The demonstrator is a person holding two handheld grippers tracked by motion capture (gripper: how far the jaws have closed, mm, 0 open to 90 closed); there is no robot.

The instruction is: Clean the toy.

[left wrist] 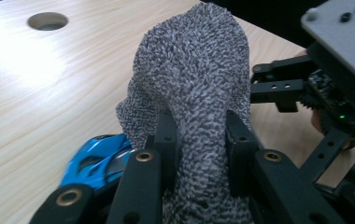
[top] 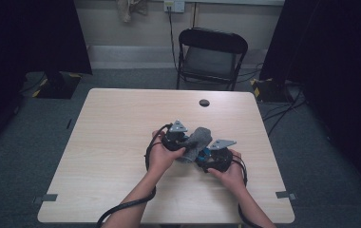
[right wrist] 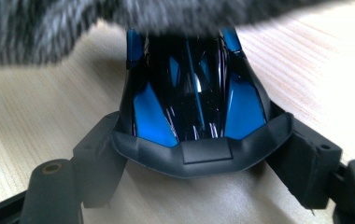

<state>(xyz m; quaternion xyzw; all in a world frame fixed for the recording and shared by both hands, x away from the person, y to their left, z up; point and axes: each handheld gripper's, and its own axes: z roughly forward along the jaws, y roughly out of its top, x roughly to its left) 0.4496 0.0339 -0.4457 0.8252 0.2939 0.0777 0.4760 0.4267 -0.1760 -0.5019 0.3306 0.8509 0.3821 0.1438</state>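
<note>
Pinching the grey sock (left wrist: 199, 84) with my left hand-held gripper (left wrist: 198, 140), I have both black jaws pressed into the fuzzy fabric from either side, so the sock stands up between them like a soft hump. My right hand-held gripper (right wrist: 199, 140) is clamped on the blue toy car (right wrist: 196, 88): its jaws hug the car's two flanks and the car's dark end faces me. Taking the sock as the landmark, the car sits directly under its lower edge, with the fabric draped over the car's far end; from my left side a bit of blue bodywork peeks out just beside the sock's base. Both lie on the pale wooden desk (top: 121, 142), near its middle, and the round cable hole (top: 204, 102) is well beyond the sock. My two hands meet close around it.
</note>
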